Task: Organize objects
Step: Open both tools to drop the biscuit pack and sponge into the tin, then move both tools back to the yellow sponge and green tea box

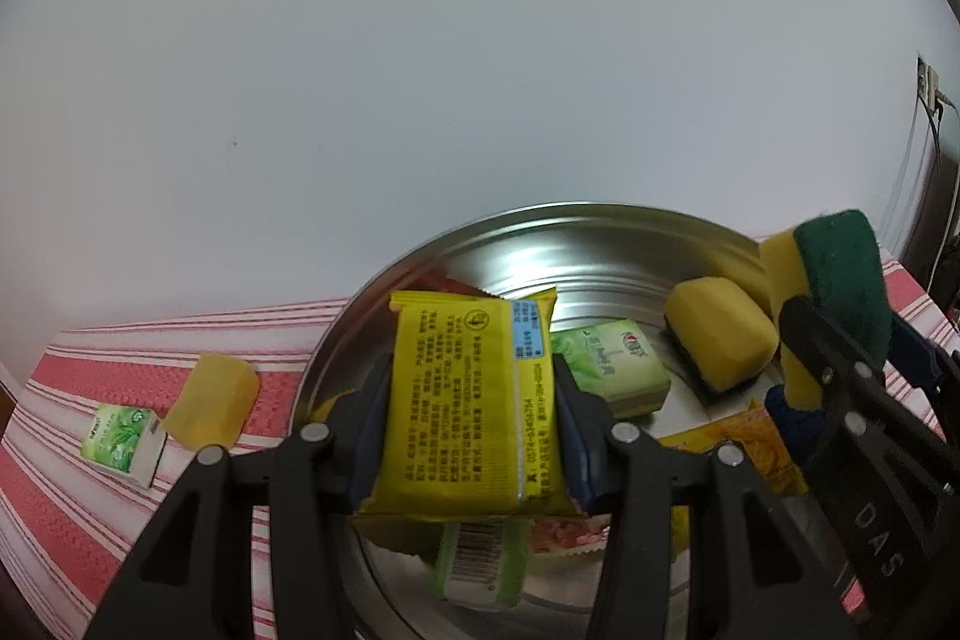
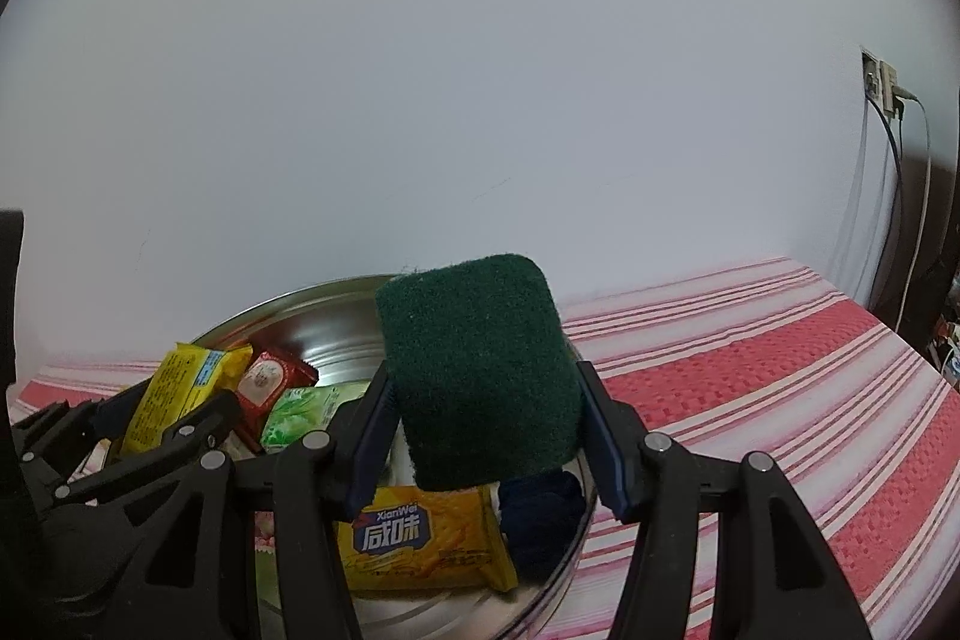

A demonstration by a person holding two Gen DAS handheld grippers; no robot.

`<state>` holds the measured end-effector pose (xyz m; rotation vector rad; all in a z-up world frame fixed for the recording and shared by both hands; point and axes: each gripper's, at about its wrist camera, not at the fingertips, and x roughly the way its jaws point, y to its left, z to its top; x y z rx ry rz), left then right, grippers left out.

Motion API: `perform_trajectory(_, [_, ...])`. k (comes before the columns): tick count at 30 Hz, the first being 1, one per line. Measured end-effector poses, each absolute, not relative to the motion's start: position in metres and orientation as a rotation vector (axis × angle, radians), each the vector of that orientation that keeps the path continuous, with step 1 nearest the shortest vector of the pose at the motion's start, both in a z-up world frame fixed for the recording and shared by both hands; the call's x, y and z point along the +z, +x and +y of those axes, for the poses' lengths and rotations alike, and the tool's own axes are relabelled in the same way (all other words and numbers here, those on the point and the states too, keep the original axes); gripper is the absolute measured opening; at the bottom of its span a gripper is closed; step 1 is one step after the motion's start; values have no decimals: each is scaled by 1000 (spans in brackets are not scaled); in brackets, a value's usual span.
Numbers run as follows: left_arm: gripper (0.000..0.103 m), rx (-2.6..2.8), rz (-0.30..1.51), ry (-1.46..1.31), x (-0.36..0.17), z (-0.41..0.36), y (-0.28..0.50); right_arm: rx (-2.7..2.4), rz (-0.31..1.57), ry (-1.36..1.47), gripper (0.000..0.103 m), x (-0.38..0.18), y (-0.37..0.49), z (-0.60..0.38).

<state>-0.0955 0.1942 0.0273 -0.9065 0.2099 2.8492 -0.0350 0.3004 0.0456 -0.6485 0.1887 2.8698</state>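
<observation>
Left gripper (image 1: 474,394) pinches a yellow snack packet (image 1: 474,400) over the metal basin (image 1: 600,220). Right gripper (image 2: 486,430) clamps a green-backed sponge (image 2: 480,376) above the basin's 3 o'clock rim.

Already in basin: second sponge (image 1: 717,340), green tissue pack (image 1: 618,364), orange cracker pack (image 2: 420,538), red packet (image 2: 270,376), dark blue item (image 2: 540,520).

Left on the striped cloth (image 1: 120,490), at the basin's 9 o'clock: a tissue pack (image 1: 123,436) and a yellow sponge piece (image 1: 210,400). Judged: mostly done; two in hand, two to fetch.
</observation>
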Motion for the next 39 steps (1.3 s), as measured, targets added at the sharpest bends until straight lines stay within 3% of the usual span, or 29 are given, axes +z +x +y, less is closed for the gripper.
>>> perform_trajectory(12, [51,2874,235,-883,26,198,-95,2904,186,-698,61,43,-32,288])
perform_trajectory(13, [52,2875,225,-871,27,197,-94,2909,193,-700,66,43,-32,287])
perform_trajectory(14, [55,2882,214,-857,31,192,-91,2902,203,-690,71,43,-30,289])
perform_trajectory(16, [79,2915,188,-827,36,187,-88,2903,242,-658,73,45,-25,292])
perform_trajectory(19, [102,2956,99,-794,44,175,-84,2912,362,-602,80,46,-17,302])
perform_trajectory(21, [103,2958,55,-765,49,170,-81,2915,434,-573,84,48,-12,309])
perform_trajectory(28, [103,2975,97,-698,54,159,-66,2904,461,-548,84,52,-10,310])
perform_trajectory(39, [103,3051,123,-713,48,129,-57,2950,265,-338,84,63,13,276])
